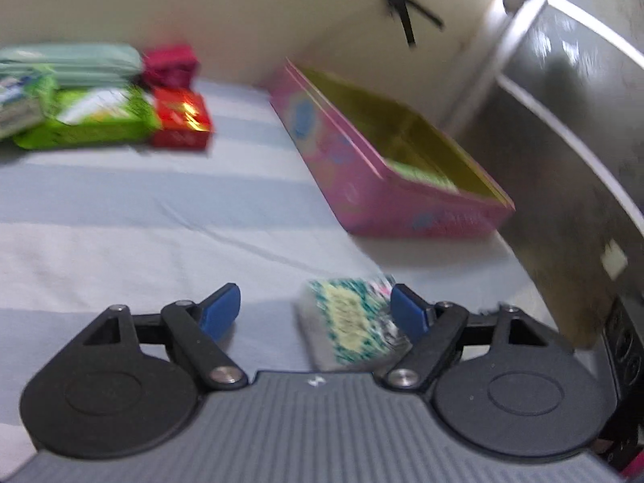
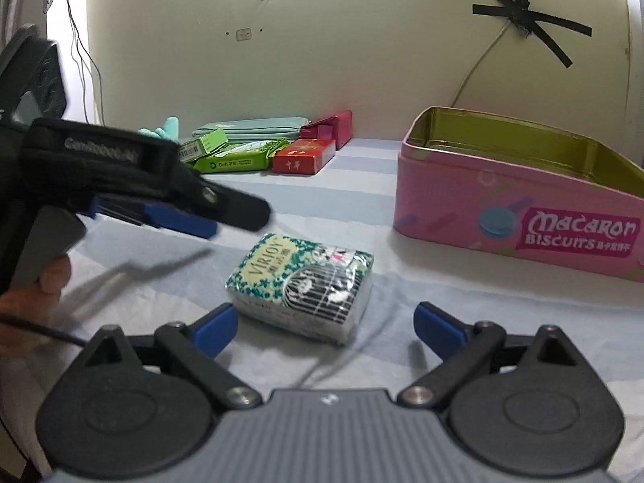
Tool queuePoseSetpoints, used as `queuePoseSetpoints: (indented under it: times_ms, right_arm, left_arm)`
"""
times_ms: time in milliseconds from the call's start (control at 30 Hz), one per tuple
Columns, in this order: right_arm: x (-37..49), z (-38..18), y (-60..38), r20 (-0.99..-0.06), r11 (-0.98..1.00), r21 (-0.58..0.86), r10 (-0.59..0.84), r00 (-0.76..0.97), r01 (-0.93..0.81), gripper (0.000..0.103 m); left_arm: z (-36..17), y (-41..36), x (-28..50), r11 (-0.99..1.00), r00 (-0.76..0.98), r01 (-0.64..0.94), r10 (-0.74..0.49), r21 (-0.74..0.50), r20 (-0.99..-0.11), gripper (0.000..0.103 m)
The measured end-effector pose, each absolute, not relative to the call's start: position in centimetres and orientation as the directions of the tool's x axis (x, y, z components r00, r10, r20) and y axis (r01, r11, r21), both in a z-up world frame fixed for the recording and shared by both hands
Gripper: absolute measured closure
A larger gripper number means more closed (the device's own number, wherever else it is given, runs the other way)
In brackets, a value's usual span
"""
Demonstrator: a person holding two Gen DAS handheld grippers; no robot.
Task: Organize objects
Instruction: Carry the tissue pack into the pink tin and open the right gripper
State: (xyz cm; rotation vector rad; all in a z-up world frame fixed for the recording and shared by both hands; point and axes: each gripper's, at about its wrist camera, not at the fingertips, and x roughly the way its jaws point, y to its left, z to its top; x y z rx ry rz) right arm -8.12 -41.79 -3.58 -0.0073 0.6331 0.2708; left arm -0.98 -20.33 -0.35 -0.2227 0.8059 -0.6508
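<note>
A tissue pack point(image 2: 302, 281) with green and white print lies flat on the striped bedsheet point(image 2: 483, 322). My right gripper point(image 2: 326, 324) stands open just before it, with its blue pads apart from the pack on either side. My left gripper point(image 2: 225, 217), held by a hand point(image 2: 36, 294), hovers above and left of the pack. In the blurred left wrist view the pack point(image 1: 350, 322) lies close by the right pad of the open left gripper point(image 1: 316, 308), far from the left pad. An open pink biscuit tin point(image 2: 519, 201) stands at the right; something pale green point(image 1: 422, 173) lies inside it.
At the back by the wall lie a green pack point(image 2: 237, 159), a red box point(image 2: 304, 157), a magenta box point(image 2: 330, 129) and a teal pouch point(image 2: 249, 126). A grey metal cabinet point(image 1: 563, 141) rises right of the tin point(image 1: 402, 201). A cable point(image 2: 479, 64) hangs down the wall.
</note>
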Motion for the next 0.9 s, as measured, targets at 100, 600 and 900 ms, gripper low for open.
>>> queuePoseSetpoints:
  times_ms: [100,600,900]
  right_arm:
    - [-7.5,-3.8,-41.3,-0.588,0.957,0.055,0.262,0.765,-0.285,0.044]
    - [-2.9,1.7,-46.8,-0.295,0.988,-0.035,0.132,0.946,-0.149,0.055]
    - [4.3,0.1,-51.7,-0.351,0.999,-0.032,-0.014,0.936,0.003,0.042]
  left_arm:
    - [-0.8,-22.0,-1.0,0.789,0.502,0.467,-0.609,-0.400,-0.614,0.024]
    - [7.3,-31.9,3.3,0.750,0.597,0.631,-0.634,-0.200,-0.493,0.035]
    - [6.0,-39.4,9.8,0.785,0.632,0.594,-0.591,-0.176,-0.502,0.032]
